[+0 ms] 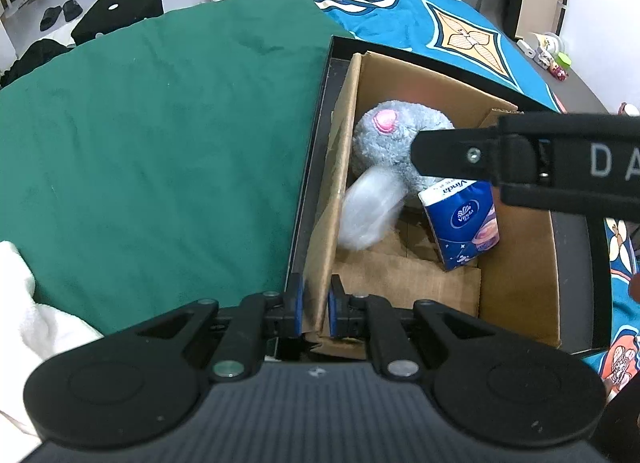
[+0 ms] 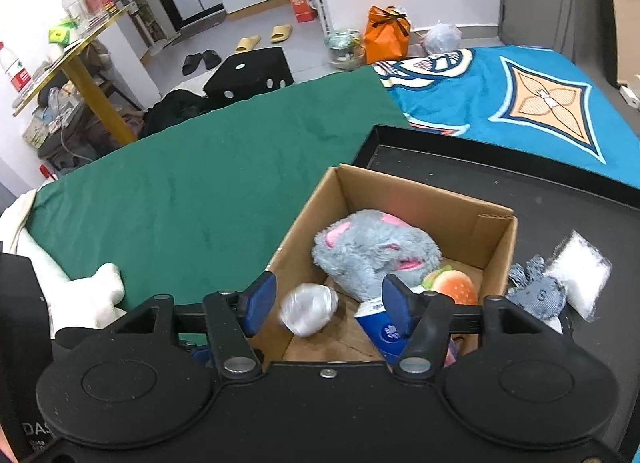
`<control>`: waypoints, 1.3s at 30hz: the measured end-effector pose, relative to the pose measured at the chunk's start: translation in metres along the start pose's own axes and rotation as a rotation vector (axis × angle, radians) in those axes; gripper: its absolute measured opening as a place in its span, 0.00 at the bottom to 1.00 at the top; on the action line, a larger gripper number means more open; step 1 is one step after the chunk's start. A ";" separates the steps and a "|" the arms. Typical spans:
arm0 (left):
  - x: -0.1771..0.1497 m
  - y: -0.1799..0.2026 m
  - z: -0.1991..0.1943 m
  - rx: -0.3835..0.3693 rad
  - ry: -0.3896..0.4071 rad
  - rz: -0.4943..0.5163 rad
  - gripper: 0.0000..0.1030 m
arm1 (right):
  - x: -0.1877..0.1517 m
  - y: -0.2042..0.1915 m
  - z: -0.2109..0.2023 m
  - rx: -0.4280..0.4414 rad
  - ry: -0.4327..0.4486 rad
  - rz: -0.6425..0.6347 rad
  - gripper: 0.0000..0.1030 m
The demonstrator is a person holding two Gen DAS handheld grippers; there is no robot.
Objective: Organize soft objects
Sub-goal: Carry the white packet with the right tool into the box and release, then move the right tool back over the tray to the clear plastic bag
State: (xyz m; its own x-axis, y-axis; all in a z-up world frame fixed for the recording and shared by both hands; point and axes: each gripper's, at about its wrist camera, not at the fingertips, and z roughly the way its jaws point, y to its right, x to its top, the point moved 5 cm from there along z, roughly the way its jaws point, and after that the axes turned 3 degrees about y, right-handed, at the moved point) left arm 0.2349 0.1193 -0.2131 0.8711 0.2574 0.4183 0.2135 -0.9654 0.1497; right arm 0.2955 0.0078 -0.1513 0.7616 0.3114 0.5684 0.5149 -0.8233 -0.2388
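Green cloth [image 2: 208,183] covers the left part of the surface we work over, and a blue patterned blanket [image 2: 520,103] covers the right; beyond them lies a pale floor with two yellow slippers [image 2: 264,37], two black slippers [image 2: 202,61] and one orange bag [image 2: 386,37]. One shallow black tray [image 2: 560,215] sits across both cloths, and one open brown cardboard box [image 2: 420,199] stands in it.

Inside the box we count four soft things: one grey plush toy with pink ears [image 2: 372,249], one clear crumpled plastic bag [image 2: 308,309], one blue Vinda tissue pack [image 1: 464,219] leaning upright, and one plush hamburger [image 2: 454,287]. On the tray just right of the box lie one blue denim soft toy [image 2: 538,293] and one white plastic packet [image 2: 582,275], touching each other.

Our left gripper [image 1: 316,303] has its fingers pinched on the box's near left wall. Our right gripper [image 2: 328,297] hangs over the box with fingers spread wide and, as far as we can tell, nothing between them; the plastic bag looks blurred below.
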 end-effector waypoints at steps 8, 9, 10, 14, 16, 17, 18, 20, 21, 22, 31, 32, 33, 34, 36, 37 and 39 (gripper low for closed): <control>-0.002 0.003 -0.002 0.010 0.000 0.009 0.11 | -0.005 0.006 -0.012 -0.008 -0.001 0.003 0.57; -0.002 0.004 -0.003 0.012 0.000 0.012 0.11 | -0.006 0.007 -0.013 -0.008 -0.003 0.004 0.57; -0.002 0.005 -0.004 0.013 0.000 0.014 0.11 | -0.007 0.009 -0.015 -0.009 -0.005 0.005 0.57; -0.002 0.008 -0.006 0.027 0.000 0.021 0.11 | -0.013 0.016 -0.021 -0.023 -0.016 0.006 0.57; 0.000 0.008 -0.008 0.033 0.005 0.018 0.11 | -0.015 0.020 -0.025 -0.028 -0.018 0.010 0.57; 0.000 0.009 -0.009 0.037 0.010 0.021 0.11 | -0.016 0.022 -0.027 -0.028 -0.018 0.014 0.58; 0.001 0.011 -0.010 0.045 0.016 0.027 0.11 | -0.018 0.024 -0.029 -0.029 -0.017 0.018 0.58; 0.002 0.013 -0.013 0.053 0.019 0.037 0.11 | -0.020 0.029 -0.034 -0.032 -0.011 0.028 0.64; 0.003 0.014 -0.014 0.054 0.021 0.040 0.13 | -0.021 0.031 -0.037 -0.032 -0.006 0.034 0.66; 0.003 0.015 -0.015 0.056 0.022 0.043 0.14 | -0.022 0.033 -0.039 -0.031 -0.001 0.037 0.69; 0.008 0.024 -0.022 0.118 0.024 0.059 0.23 | -0.027 0.054 -0.056 -0.055 0.025 0.034 0.80; 0.008 0.025 -0.023 0.124 0.027 0.063 0.25 | -0.028 0.057 -0.057 -0.056 0.026 0.034 0.80; 0.008 0.027 -0.024 0.130 0.029 0.066 0.28 | -0.029 0.059 -0.058 -0.055 0.026 0.038 0.80; 0.009 0.028 -0.026 0.135 0.031 0.066 0.32 | -0.029 0.062 -0.059 -0.051 0.027 0.047 0.80; 0.010 0.031 -0.028 0.146 0.035 0.068 0.38 | -0.031 0.070 -0.061 -0.046 0.028 0.066 0.81; 0.010 0.032 -0.029 0.151 0.036 0.070 0.41 | -0.031 0.073 -0.061 -0.045 0.030 0.073 0.81; 0.011 0.036 -0.031 0.165 0.039 0.075 0.47 | -0.032 0.078 -0.062 -0.042 0.033 0.079 0.82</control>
State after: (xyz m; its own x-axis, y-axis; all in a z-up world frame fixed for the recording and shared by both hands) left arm 0.2384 0.0891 -0.1750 0.8702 0.1831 0.4573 0.2211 -0.9748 -0.0305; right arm 0.2863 -0.0958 -0.1390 0.7854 0.2297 0.5747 0.4365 -0.8639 -0.2514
